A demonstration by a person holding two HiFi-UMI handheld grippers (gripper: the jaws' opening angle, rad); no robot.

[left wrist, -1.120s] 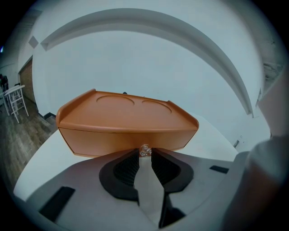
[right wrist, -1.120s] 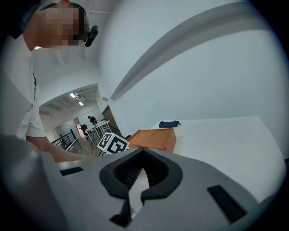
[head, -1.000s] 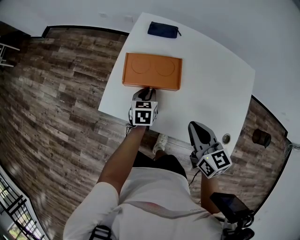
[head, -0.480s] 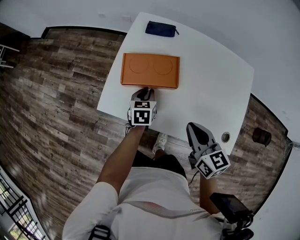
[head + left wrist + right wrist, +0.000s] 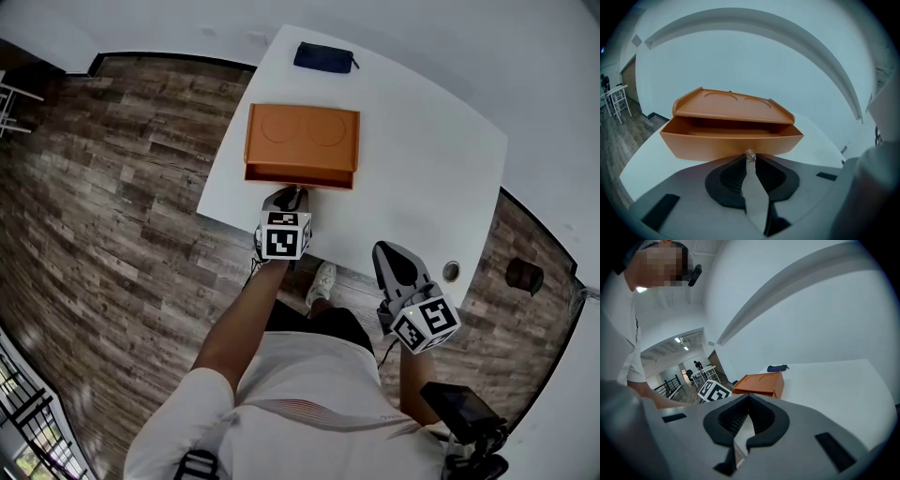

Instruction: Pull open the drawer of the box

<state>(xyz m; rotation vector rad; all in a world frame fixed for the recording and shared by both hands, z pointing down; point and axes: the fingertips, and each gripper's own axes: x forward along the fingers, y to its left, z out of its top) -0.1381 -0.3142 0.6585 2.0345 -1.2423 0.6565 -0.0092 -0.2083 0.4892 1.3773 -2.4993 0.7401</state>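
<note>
Whereas the box [image 5: 302, 139] sat shut a second ago, its drawer [image 5: 731, 143] now stands partly out toward the near edge of the desk [image 5: 422, 159], the hollow showing under the top (a fair start, I judge, with more travel left). The left gripper [image 5: 294, 194] has its jaws pinched on the drawer's small knob [image 5: 750, 155]. The right gripper [image 5: 392, 253] hovers well apart, jaws closed on nothing.

The box [image 5: 302, 136] and its drawer [image 5: 729, 143] look like smooth matt orange plastic. The knob [image 5: 750, 155] is clear and glossy. The table [image 5: 422, 178] is smooth matt white, the floor [image 5: 112, 206] grainy wood plank. The far pouch [image 5: 323, 58] looks like dark cloth. The left gripper [image 5: 750, 159] and right gripper [image 5: 749, 398] have matt grey shells and ribbed black pads [image 5: 735, 176].
</note>
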